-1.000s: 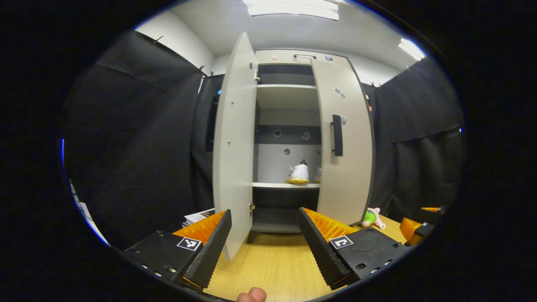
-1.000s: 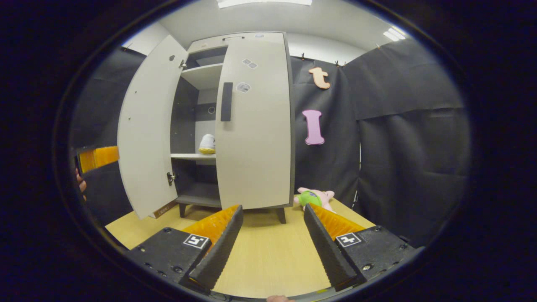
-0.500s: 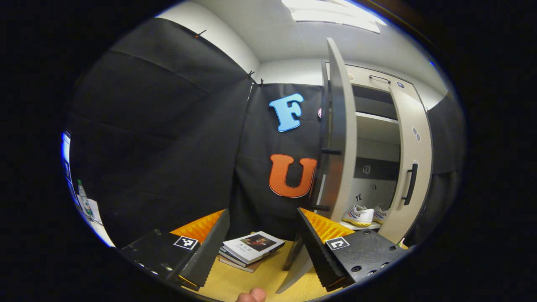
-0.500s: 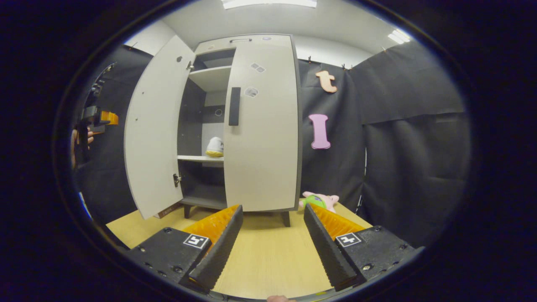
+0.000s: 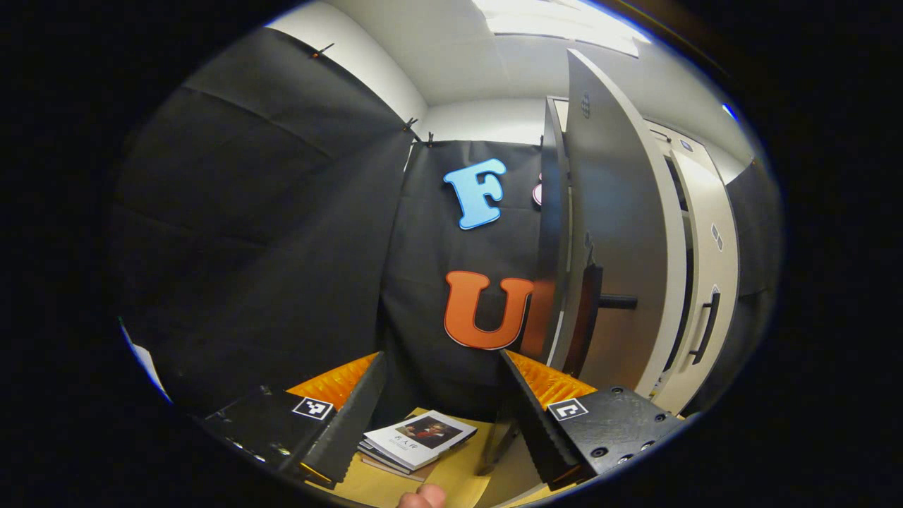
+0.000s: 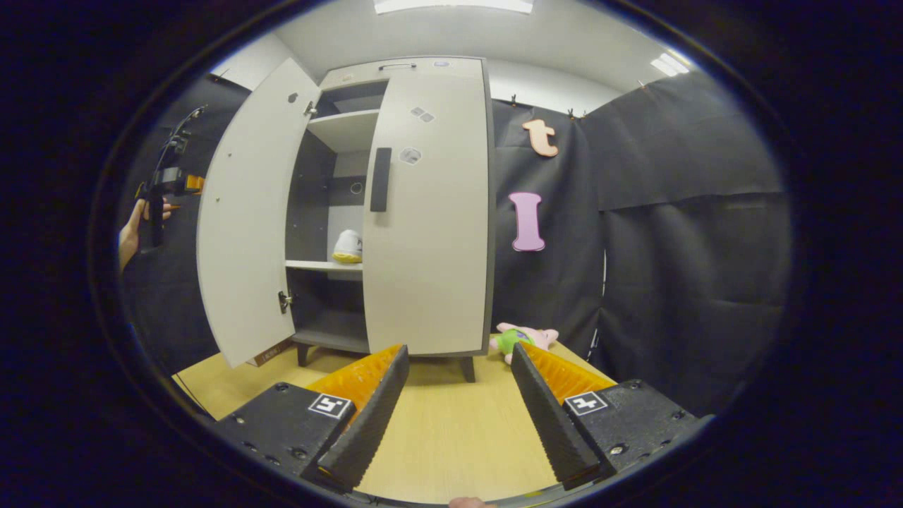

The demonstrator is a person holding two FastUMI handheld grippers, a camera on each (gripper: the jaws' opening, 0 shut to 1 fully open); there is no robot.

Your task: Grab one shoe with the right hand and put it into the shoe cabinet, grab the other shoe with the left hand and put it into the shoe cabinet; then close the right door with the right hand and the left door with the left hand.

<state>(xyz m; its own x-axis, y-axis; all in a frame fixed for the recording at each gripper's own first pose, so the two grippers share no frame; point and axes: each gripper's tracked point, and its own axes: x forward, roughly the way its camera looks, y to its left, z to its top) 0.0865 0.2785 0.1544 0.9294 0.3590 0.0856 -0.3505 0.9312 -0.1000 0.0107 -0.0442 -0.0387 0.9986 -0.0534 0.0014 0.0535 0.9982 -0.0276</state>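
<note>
Left tongs (image 5: pixel 441 395) gape empty behind the left door's (image 6: pixel 243 212) outer edge; right tongs (image 6: pixel 458 402) gape over bare worktop (image 6: pixel 451 423) (shoe (image 6: pixel 348 247) shelved inside the cabinet (image 6: pixel 423 212)).

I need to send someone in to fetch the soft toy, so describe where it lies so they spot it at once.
Find the tall pale shoe cabinet standing on the wooden table against the black cloth wall. Go to the foot of its shut right door: the soft toy lies on the table just right of that corner. It is small, pink and green, the only plush thing there.
</note>
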